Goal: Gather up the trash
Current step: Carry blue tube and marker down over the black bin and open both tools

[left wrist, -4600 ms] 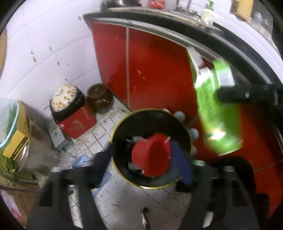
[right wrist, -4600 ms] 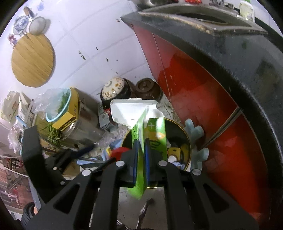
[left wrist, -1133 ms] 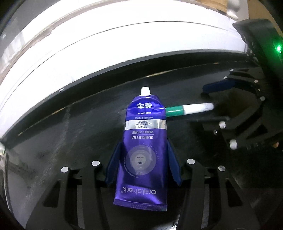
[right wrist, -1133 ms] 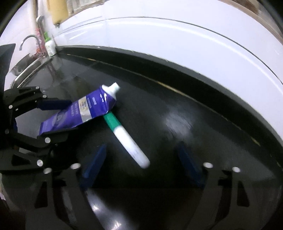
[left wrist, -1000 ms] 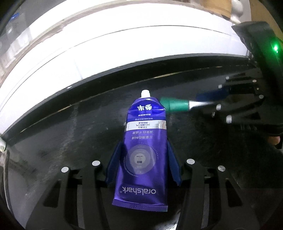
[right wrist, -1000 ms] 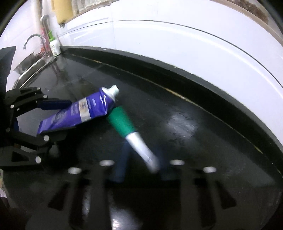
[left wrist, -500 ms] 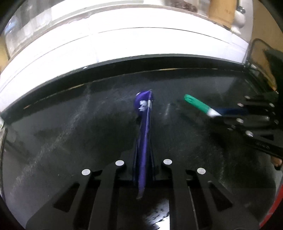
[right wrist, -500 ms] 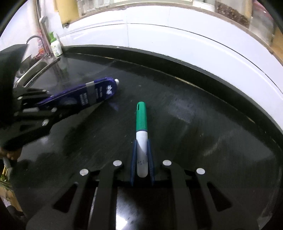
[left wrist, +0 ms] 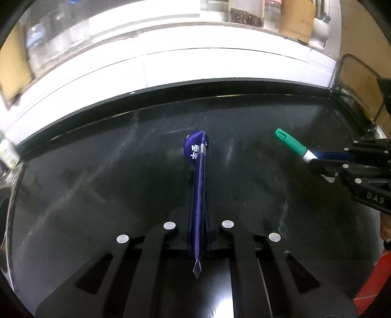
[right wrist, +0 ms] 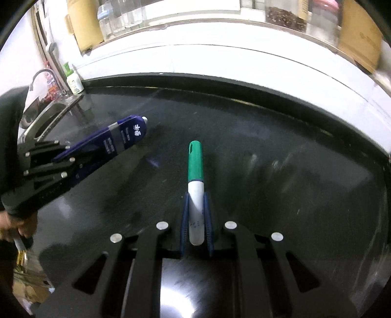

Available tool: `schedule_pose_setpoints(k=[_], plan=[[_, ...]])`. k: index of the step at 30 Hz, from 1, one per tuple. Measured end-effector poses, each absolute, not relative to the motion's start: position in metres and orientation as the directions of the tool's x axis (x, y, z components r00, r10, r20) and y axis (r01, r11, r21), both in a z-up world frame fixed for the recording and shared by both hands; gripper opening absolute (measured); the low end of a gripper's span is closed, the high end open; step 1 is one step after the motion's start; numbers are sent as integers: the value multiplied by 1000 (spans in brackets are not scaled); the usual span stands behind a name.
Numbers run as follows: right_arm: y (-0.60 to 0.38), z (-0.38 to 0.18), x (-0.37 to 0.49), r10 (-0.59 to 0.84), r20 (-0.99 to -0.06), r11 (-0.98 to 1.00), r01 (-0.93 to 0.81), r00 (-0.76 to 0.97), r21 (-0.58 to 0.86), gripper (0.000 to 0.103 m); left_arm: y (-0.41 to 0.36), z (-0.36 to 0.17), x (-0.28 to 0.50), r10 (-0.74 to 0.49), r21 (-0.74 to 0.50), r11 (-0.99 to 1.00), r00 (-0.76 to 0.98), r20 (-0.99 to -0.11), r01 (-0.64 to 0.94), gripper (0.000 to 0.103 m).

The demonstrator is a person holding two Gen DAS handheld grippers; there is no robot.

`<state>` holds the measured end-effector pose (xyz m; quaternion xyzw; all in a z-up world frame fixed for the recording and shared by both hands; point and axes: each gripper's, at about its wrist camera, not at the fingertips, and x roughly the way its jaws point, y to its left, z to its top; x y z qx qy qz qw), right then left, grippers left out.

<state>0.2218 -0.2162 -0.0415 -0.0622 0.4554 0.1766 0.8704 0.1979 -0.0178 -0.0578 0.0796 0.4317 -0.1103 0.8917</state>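
A flattened purple toothpaste tube (left wrist: pixel 199 190) stands edge-on between the pads of my left gripper (left wrist: pixel 198 234), which is shut on it, lifted above the black counter (left wrist: pixel 97 176). From the right wrist view the same tube (right wrist: pixel 122 140) sticks out of the left gripper (right wrist: pixel 70 159) at the left. My right gripper (right wrist: pixel 196 217) is shut on a white marker with a green cap (right wrist: pixel 195 171), cap pointing away from me. In the left wrist view that marker (left wrist: pixel 292 144) and the right gripper (left wrist: pixel 320 159) show at the right edge.
A white tiled wall (right wrist: pixel 220 61) backs the counter, with a shelf of jars (right wrist: pixel 286 17) and bottles above. A sink (right wrist: pixel 41 117) with a tap and a soap bottle (right wrist: pixel 73 80) lies at the far left. A person's hand (right wrist: pixel 14 225) holds the left gripper.
My left gripper closed on the purple tube, squeezing it edge-on, and lifted it off the counter. My right gripper closed on the marker and raised it; both pulled back from the wall.
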Motion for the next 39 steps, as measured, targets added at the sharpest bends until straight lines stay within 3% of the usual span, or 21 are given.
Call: schedule_pose_setpoints(k=[25, 39], plan=[[-71, -7, 25, 431, -730, 818, -572, 530, 68, 14, 124, -20, -69, 129, 63, 991, 684, -718, -122, 6], [66, -17, -28, 583, -737, 604, -790, 343, 110, 14, 209, -31, -162, 283, 51, 931, 629, -724, -361, 6]])
